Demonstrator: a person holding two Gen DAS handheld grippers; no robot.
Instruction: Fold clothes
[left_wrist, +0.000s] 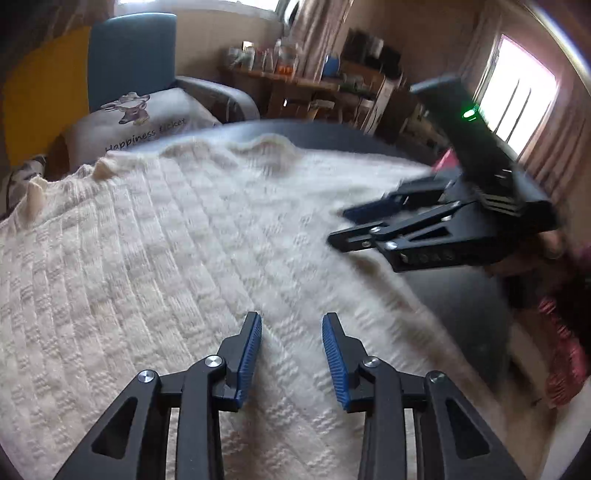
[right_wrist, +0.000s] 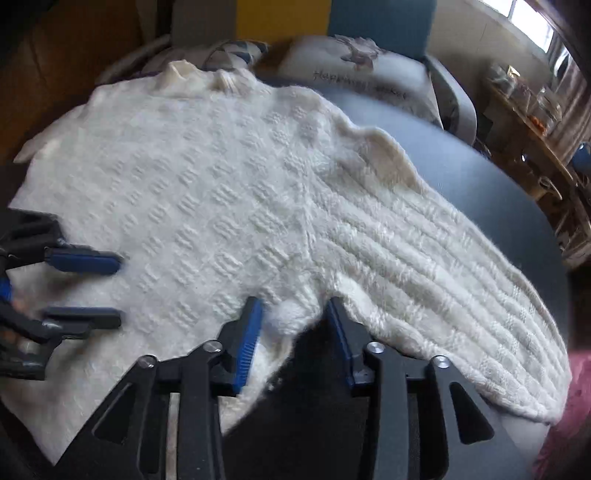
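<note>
Sweater (right_wrist: 229, 192): cream knit, spread flat on the dark worktop (right_wrist: 480, 177); textured block pattern on the body, ribbed lines on the sleeve.
Sleeve (right_wrist: 443, 266): stretched out to the right in the right wrist view, its end near the worktop's edge.
Collar (right_wrist: 184, 75): at the far side, slightly bunched and raised.
Left gripper (left_wrist: 291, 332): over the sweater's body, jaws spread, nothing between them; blue pads (left_wrist: 251, 350) face each other above the knit. In the right wrist view it shows at the left edge, blurred.
Right gripper (right_wrist: 295, 317): at the near edge of the sweater, by the underarm where sleeve meets body; jaws spread, a fuzzy bit of knit and bare worktop lying between them. Whether the pads touch the fabric I cannot tell.
Right gripper, seen from the left wrist: blurred, over the right part of the sweater, a green light (left_wrist: 469, 112) on its body.
Chair (left_wrist: 133, 59): blue-backed, behind the worktop, with a printed cushion (left_wrist: 147, 118) on it.
Shelf (left_wrist: 295, 77): cluttered, along the far wall.
</note>
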